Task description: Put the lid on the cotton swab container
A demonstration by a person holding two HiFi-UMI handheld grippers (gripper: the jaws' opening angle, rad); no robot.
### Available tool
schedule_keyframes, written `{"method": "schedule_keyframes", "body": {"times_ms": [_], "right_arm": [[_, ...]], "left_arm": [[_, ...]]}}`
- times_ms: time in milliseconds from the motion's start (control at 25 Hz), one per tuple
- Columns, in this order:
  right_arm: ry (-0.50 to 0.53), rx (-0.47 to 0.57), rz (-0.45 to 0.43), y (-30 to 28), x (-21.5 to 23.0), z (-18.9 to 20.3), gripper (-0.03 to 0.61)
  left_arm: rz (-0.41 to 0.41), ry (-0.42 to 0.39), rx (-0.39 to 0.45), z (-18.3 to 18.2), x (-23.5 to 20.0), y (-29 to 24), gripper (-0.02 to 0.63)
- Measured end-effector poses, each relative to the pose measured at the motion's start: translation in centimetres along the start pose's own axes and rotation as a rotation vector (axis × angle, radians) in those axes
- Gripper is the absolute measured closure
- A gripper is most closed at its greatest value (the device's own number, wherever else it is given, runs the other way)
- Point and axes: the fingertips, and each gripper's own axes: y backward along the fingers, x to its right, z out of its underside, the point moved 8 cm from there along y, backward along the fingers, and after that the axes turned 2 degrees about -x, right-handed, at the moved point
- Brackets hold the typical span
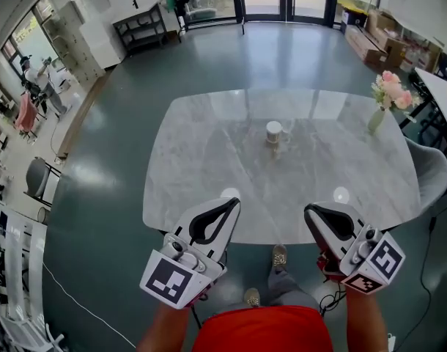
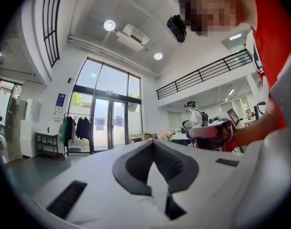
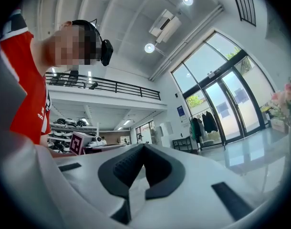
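The cotton swab container (image 1: 273, 131) is a small white round pot at the middle of the marble table (image 1: 209, 160). A small pale piece lies just in front of it; I cannot tell whether that is the lid. My left gripper (image 1: 232, 202) hovers at the table's near edge, shut and empty. My right gripper (image 1: 309, 210) hangs level with it to the right, also shut with nothing in it. Both sit well short of the container. The left gripper view shows its jaws (image 2: 153, 142) closed and tilted upward; the right gripper view shows the same (image 3: 143, 146). Neither view shows the container.
A vase of pink flowers (image 1: 387, 94) stands at the table's far right corner. A grey chair (image 1: 431, 169) sits beside the table's right edge. Shelving and boxes line the room's far walls. The person's feet (image 1: 279, 256) are on the floor below the near edge.
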Motion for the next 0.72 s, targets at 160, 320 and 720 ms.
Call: {"method": "schedule_keyframes", "body": {"times_ms": [160, 320, 720], "right_arm": [[0.019, -0.011, -0.012, -2.2, 4.8, 0.0, 0.568], [0.053, -0.042, -0.017, -3.8, 9.7, 0.6, 0.568], [0.046, -0.134, -0.039, -7.9, 20.7, 2.0, 0.568]], "left_arm": [[-0.034, -0.002, -0.021, 0.6, -2.7, -3.4, 0.597], [-0.059, -0.036, 0.003, 1.0, -4.8, -7.4, 0.597], [-0.114, -0.035, -0.134, 3.4, -9.3, -16.4, 0.597]]}}
